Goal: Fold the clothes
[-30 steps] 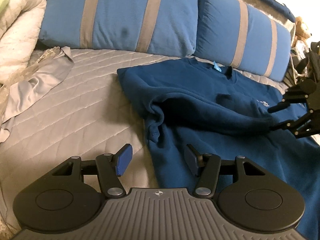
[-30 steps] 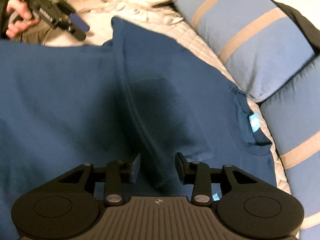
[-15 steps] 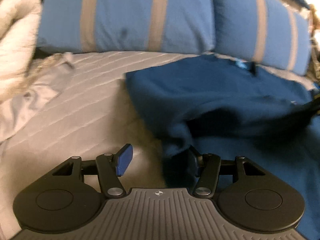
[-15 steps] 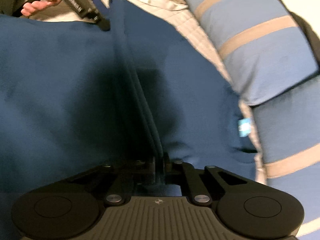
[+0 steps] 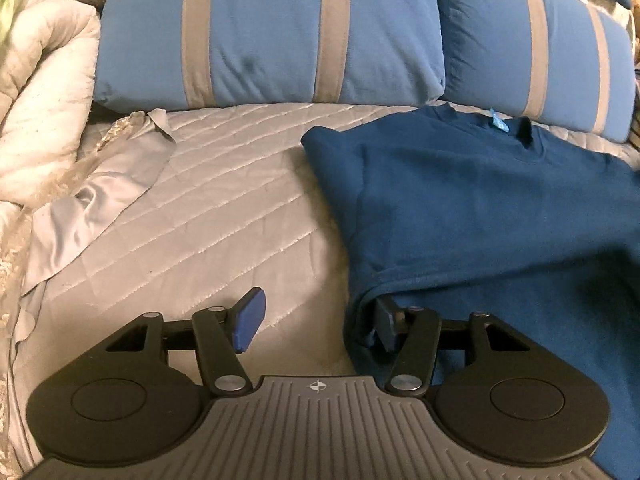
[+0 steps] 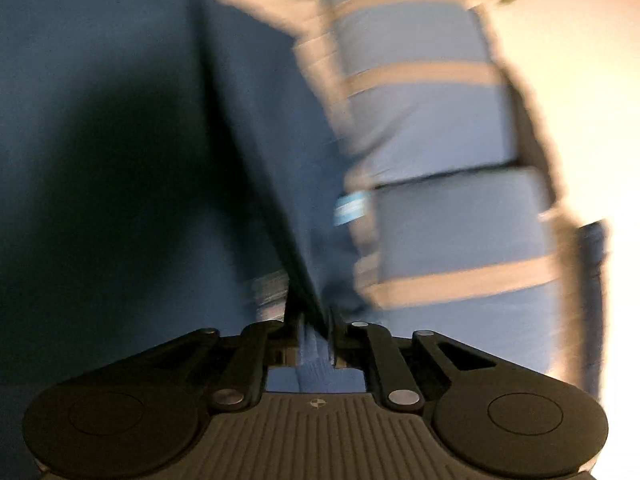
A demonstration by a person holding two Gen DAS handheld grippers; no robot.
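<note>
A dark blue shirt (image 5: 480,208) lies on the grey quilted bed, its collar with a light blue tag (image 5: 498,122) toward the pillows. My left gripper (image 5: 316,320) is open at the shirt's left edge; its right finger (image 5: 386,322) sits under the lifted fabric fold, its left finger (image 5: 250,314) over bare quilt. In the blurred right wrist view my right gripper (image 6: 314,340) is shut on a fold of the blue shirt (image 6: 260,128) and lifts it, the fabric stretched away in a ridge.
Two blue pillows with grey stripes (image 5: 272,32) line the back of the bed. A grey satin cloth (image 5: 104,192) and a white rolled duvet (image 5: 36,92) lie at the left. The quilt (image 5: 224,208) stretches left of the shirt.
My right gripper closed on a shirt fold and pulled it up and away. My left gripper moved forward so that its right finger slid under the shirt's edge; the sleeve fold flattened.
</note>
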